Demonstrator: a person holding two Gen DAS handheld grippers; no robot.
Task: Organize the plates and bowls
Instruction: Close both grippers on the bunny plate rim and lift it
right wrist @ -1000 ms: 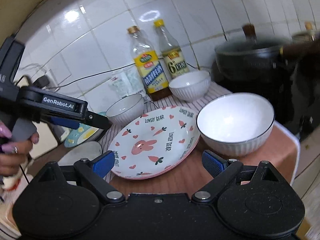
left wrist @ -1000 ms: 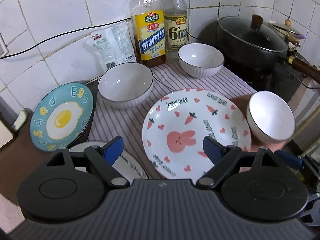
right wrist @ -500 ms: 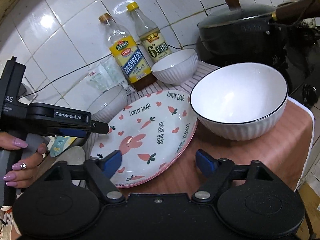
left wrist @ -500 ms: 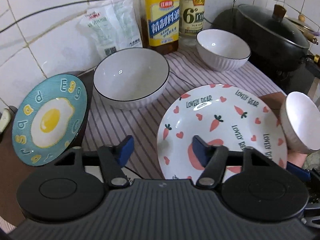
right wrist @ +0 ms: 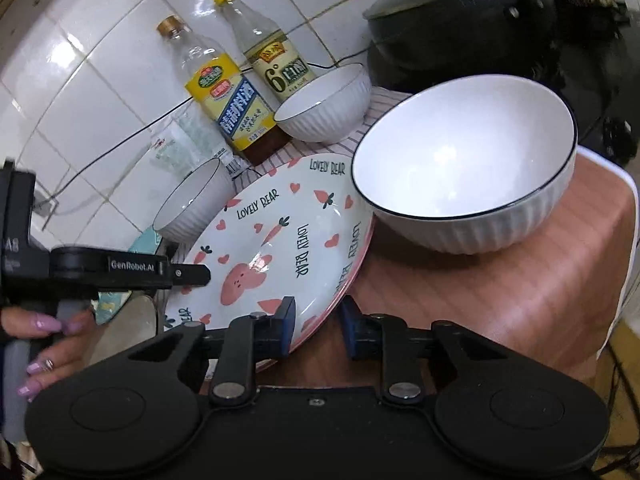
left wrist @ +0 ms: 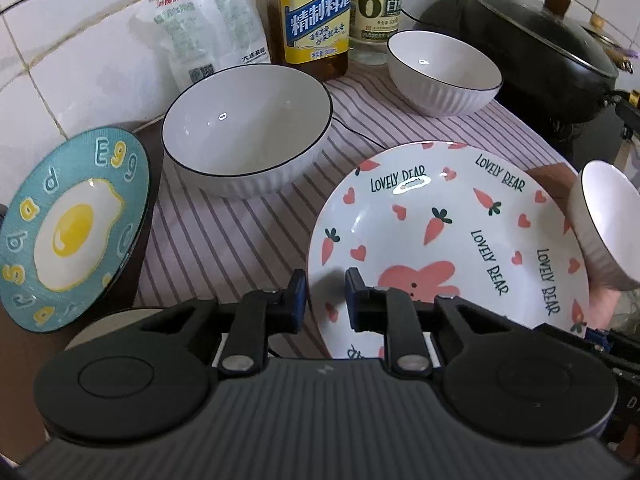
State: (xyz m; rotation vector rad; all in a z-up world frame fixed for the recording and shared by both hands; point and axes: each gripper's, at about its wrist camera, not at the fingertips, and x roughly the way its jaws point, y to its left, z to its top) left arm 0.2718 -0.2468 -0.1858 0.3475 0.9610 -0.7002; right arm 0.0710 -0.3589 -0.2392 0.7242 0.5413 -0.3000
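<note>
Both grippers' jaws have just been closing on opposite rim edges of the rabbit plate (left wrist: pixel 460 236): left gripper (left wrist: pixel 326 296), right gripper (right wrist: pixel 316 326). Around that plate, three bowls and the egg plate (left wrist: pixel 72 232) sit unstacked on the desk; sorting has barely begun.

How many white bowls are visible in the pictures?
3. One white ribbed bowl sits beside the egg plate, one stands near the bottles, and one is right of the rabbit plate. Others may be hidden.
</note>
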